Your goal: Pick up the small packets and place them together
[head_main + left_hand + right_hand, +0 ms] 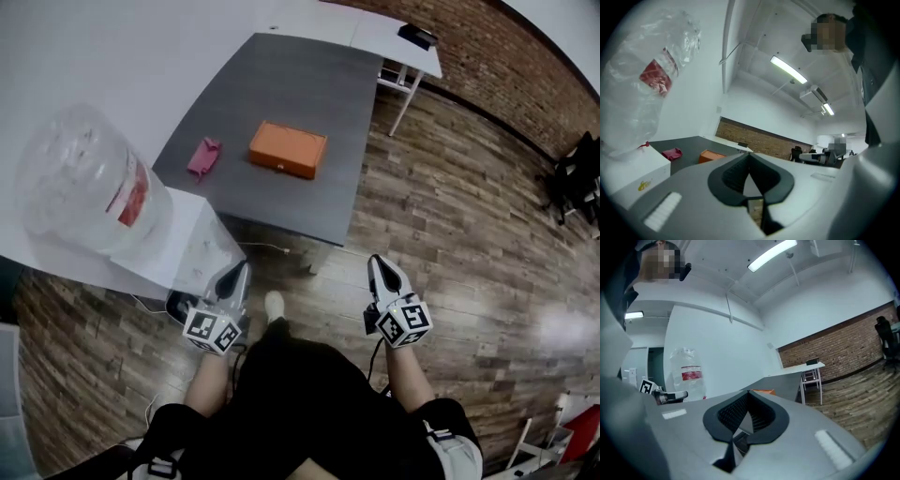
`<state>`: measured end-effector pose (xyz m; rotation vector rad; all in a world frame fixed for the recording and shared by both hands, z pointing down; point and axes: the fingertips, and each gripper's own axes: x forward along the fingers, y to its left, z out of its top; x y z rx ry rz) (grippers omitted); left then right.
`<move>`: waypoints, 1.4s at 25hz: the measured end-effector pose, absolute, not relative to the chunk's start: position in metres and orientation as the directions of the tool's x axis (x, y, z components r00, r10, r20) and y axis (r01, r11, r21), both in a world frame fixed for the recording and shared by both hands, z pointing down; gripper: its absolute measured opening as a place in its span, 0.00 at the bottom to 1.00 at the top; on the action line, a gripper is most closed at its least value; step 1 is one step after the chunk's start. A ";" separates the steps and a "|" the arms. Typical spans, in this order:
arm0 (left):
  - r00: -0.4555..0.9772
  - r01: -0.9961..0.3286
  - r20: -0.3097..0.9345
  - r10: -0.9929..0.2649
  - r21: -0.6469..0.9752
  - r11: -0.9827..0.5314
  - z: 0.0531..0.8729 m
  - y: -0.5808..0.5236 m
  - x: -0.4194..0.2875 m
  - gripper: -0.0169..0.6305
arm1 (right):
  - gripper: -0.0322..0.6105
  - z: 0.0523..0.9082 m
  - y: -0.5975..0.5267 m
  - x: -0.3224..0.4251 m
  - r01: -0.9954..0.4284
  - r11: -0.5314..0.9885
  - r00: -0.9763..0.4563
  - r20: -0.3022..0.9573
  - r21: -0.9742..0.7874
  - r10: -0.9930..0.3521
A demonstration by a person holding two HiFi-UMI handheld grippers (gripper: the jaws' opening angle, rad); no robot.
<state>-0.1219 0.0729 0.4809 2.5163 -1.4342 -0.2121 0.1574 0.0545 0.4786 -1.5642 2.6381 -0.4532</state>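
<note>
A small pink packet (203,156) lies on the dark grey table (281,84), left of an orange box (288,149). Both grippers are held low in front of the person, over the wooden floor and short of the table's near edge. My left gripper (242,267) is shut with nothing in it, beside the water dispenser. My right gripper (375,260) is also shut and empty. In the left gripper view the shut gripper (750,154) points toward the pink packet (671,153) and orange box (710,156). In the right gripper view the shut gripper (749,392) faces the orange box (762,391).
A white water dispenser (187,244) with a clear bottle (84,178) stands close on the left. A white table (375,33) bearing a black object (417,36) adjoins the grey table's far end. A black chair (574,173) stands far right by the brick wall.
</note>
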 end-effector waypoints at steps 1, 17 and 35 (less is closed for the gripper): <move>0.521 -0.817 -0.022 -0.853 0.277 -0.506 0.478 0.061 -0.121 0.03 | 0.05 0.476 0.048 0.158 -0.860 0.435 -0.476 0.111 -0.265 -0.872; 0.633 -0.743 -0.062 -0.771 0.231 -0.629 0.457 -0.063 -0.139 0.03 | 0.05 0.425 -0.061 0.096 -0.878 0.462 -0.469 0.030 -0.128 -0.883; 0.520 -0.826 -0.011 -0.854 0.250 -0.506 0.461 -0.163 -0.116 0.03 | 0.05 0.437 -0.185 0.132 -0.830 0.533 -0.546 0.043 -0.163 -0.837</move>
